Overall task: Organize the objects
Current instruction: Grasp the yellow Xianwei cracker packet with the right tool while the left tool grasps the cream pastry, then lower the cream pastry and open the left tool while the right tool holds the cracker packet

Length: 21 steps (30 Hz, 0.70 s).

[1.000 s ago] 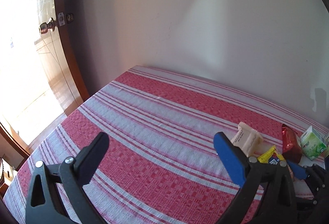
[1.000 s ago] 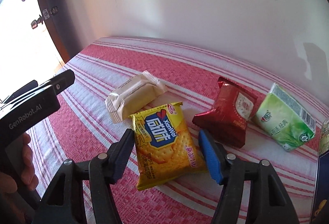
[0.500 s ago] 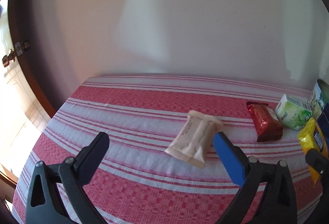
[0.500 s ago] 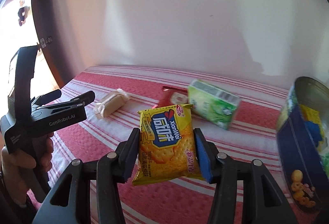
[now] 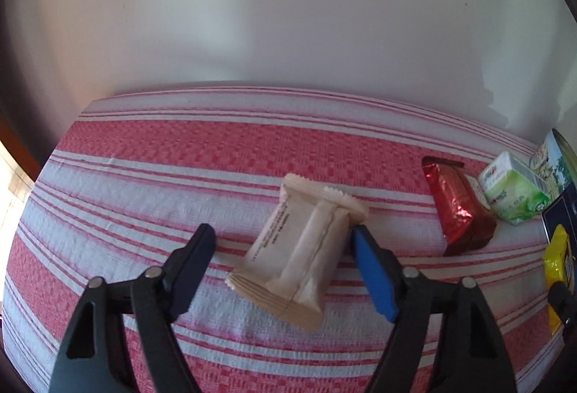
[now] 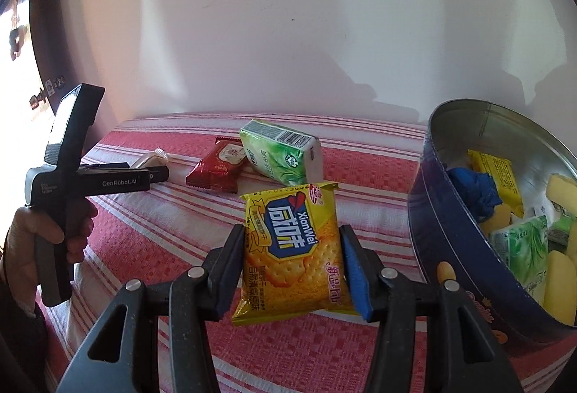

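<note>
A beige snack packet [image 5: 299, 256] lies flat on the red-striped tablecloth [image 5: 180, 158], between the jaws of my left gripper [image 5: 283, 238]. These jaws are closing: the blue right pad is at the packet's edge and the left pad stands apart from it. My right gripper [image 6: 292, 230] is shut on a yellow cracker packet [image 6: 292, 248] and holds it above the cloth, just left of a round blue tin [image 6: 432, 230]. The tin is tilted toward the right wrist view and holds several packets.
A red foil packet [image 5: 458, 209] and a green tissue pack [image 5: 512, 194] lie right of the beige packet, near the wall. In the right wrist view a hand [image 6: 54, 230] grips the left tool's handle at the left edge.
The left gripper swung right and down over the beige packet and its jaws narrowed. The right gripper closed on the yellow packet, lifted it and carried it right, bringing the tin into view.
</note>
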{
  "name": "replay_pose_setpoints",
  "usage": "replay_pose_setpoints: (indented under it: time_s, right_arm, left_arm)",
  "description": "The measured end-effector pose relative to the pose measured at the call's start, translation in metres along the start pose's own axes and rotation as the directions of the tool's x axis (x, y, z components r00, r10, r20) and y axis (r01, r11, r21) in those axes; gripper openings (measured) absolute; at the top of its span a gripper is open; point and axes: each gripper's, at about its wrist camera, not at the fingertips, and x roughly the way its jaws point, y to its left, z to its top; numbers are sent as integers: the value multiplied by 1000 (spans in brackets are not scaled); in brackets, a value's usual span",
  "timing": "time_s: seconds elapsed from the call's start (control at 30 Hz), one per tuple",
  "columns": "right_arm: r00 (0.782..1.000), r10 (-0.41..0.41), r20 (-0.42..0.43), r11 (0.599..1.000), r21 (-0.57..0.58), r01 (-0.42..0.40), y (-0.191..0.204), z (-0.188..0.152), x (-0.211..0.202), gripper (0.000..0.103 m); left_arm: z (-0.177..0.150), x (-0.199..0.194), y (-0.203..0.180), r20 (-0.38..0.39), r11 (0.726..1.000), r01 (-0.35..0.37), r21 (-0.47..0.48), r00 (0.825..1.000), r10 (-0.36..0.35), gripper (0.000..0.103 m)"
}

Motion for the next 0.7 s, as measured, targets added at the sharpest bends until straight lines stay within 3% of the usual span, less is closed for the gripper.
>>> replay_pose_setpoints:
  time_s: [0.03, 0.07, 0.13, 0.27, 0.43, 0.7]
  right_arm:
    - [1000, 1, -1, 1000, -4, -1, 1, 0, 0, 54]
    - [1000, 1, 0, 1000, -5, -1, 1, -1, 0, 54]
    - [1000, -2, 2, 1000, -1, 2, 1, 0, -1, 54]
    - [1000, -6, 22, 1000, 12, 5, 0, 0, -5, 54]
    - [995, -31, 95, 999, 27, 29, -1, 1, -14, 54]
    - [976, -121, 180, 992, 58, 112, -11, 3, -29, 54]
  left_arm:
    - [0, -1, 0, 8, 1000, 8, 2, 1000, -8, 47]
    - [-1, -3, -1, 17, 1000, 16, 5, 1000, -16, 36]
    - [-2, -3, -1, 21, 1000, 9, 0, 1000, -9, 36]
    - [-8, -27, 8, 123, 991, -111, -74, 985, 120, 35]
    - [-30, -58, -9, 226, 984, -75, -160, 968, 110, 36]
    - [-52, -94, -74, 350, 993, -110, -43, 929, 118, 36]
